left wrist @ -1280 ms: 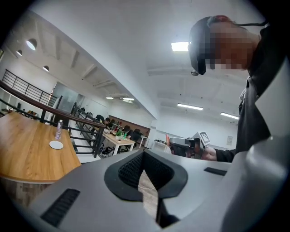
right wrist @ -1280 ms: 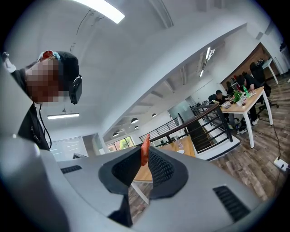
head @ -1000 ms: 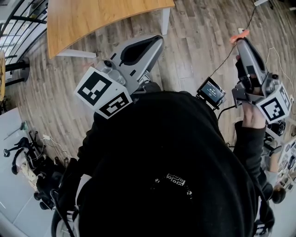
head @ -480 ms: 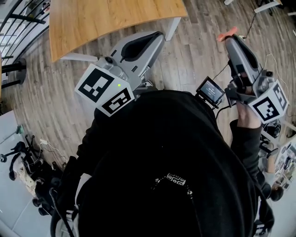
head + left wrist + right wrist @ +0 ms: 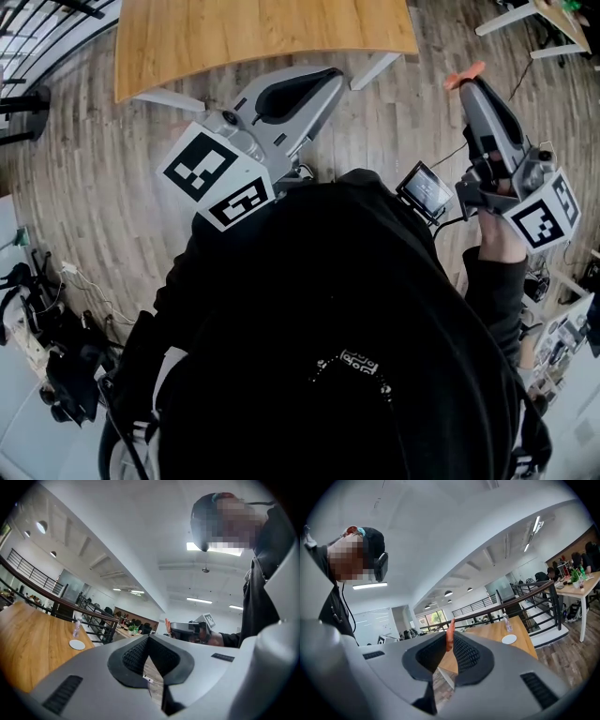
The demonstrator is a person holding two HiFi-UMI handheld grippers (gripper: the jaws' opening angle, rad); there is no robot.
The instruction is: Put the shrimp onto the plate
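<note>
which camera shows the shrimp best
The right gripper view: the shrimp sits close up, pinched in the right gripper. The head view shows only an orange tip past the jaws; the left gripper view shows a tiny distant sliver.

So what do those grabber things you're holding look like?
Both are smooth grey plastic shells. The left gripper and the right gripper each carry a white cube with black square markers. Their fingers have black bumpy pads. The person wears a black sleeve.
</note>
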